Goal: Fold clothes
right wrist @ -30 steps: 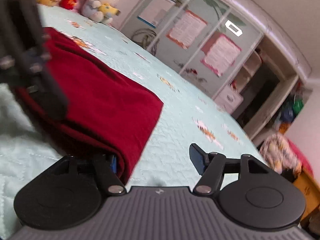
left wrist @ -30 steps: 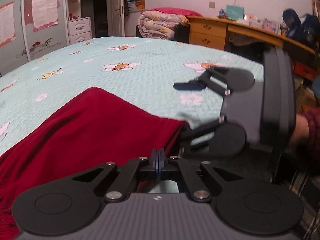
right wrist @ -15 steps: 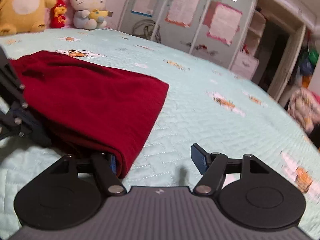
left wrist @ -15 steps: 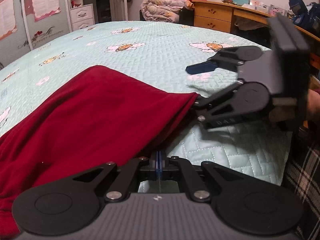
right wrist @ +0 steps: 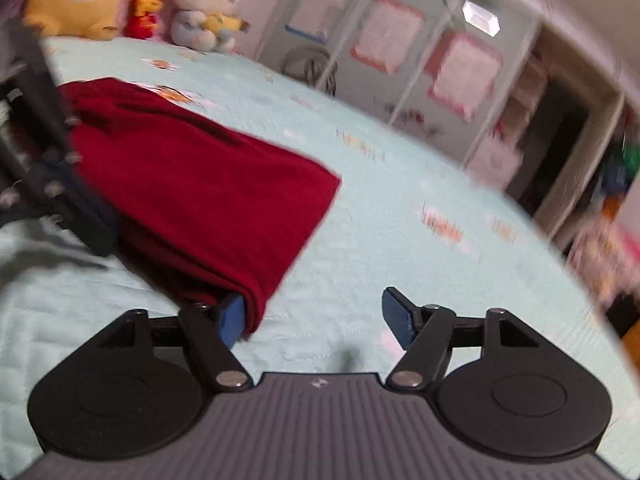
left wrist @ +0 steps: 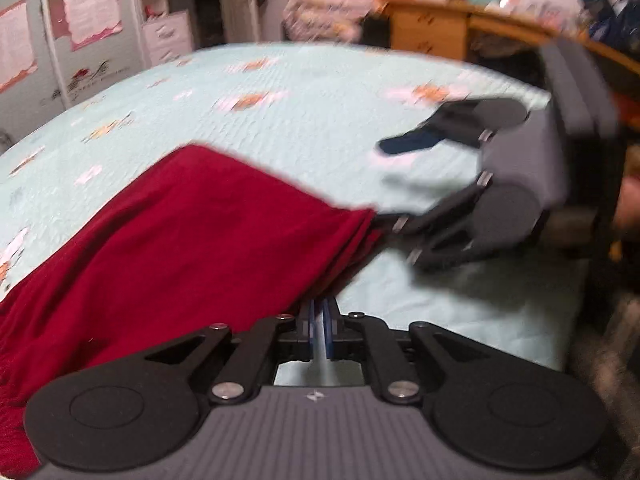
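Dark red garment [left wrist: 208, 240] lies folded on pale green quilt [left wrist: 304, 92]. Left gripper [left wrist: 319, 330] nearly closed, edge beside it. Right gripper [right wrist: 316, 318] spread wide, one finger under the corner.

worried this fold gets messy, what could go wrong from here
1. The right gripper is open, one pad under the red garment's corner; lifting now could drop it.
2. The left gripper pinches only the cloth's edge, so layers may slip out.
3. The two grippers sit close and could collide.
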`<state>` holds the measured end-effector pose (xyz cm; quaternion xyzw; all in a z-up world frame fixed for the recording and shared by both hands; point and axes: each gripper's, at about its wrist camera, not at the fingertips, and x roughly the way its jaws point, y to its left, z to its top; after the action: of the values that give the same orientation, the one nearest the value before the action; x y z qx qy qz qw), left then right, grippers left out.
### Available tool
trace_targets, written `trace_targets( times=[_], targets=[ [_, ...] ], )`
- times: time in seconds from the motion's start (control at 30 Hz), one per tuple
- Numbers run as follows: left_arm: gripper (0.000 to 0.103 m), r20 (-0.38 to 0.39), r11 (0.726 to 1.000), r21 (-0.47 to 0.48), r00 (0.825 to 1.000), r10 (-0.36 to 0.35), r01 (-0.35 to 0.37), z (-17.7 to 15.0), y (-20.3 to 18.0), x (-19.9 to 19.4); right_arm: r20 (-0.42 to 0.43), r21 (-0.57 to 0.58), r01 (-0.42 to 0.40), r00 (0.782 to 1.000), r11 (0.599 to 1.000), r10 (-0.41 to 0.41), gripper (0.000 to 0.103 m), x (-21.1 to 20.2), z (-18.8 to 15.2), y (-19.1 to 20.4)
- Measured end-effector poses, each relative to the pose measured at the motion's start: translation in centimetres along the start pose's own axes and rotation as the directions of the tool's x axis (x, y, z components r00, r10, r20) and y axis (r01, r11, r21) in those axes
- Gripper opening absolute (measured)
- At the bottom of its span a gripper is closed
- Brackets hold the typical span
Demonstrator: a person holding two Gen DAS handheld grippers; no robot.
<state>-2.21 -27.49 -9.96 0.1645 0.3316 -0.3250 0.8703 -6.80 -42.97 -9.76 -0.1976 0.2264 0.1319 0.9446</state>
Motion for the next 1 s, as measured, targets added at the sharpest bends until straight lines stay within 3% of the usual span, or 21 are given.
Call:
trace_targets(
  times=[0.27, 0.4, 0.6, 0.77, 1.0],
  targets=[
    [0.008, 0.010, 0.998, -0.056, 1.000, -0.029, 0.030, -0.6, 0.3, -1.6, 0.031, 0.091, -0.025, 0.999, 0.996, 0.022, 0.073, -2.0, -1.1, -0.5],
    [0.019, 0.036, 0.997, -0.062, 0.998, -0.048, 0.050, -0.3, -0.1, -3.0, 0.035, 0.132, -0.074, 0.997, 0.988, 0.070, 0.073, -3.7, -1.5, -1.5],
    [0.025, 0.100, 0.994, -0.068, 0.992, -0.083, 0.090, 1.7, -1.2, -3.4, 0.116, 0.285, -0.114, 0.990, 0.952, 0.084, 0.069, -6.5, -2.4, -3.4],
    [0.026, 0.086, 0.998, -0.038, 0.995, -0.055, 0.059, 2.3, -1.9, -2.3, 0.075, 0.154, -0.086, 0.994, 0.984, 0.075, 0.031, -4.4, -1.7, -2.3],
    [0.027, 0.068, 1.000, -0.006, 0.997, -0.030, 0.031, 2.8, -2.5, -1.2, 0.088, 0.028, -0.099, 0.992, 0.995, 0.096, 0.031, -4.3, -1.7, -0.7]
  ],
)
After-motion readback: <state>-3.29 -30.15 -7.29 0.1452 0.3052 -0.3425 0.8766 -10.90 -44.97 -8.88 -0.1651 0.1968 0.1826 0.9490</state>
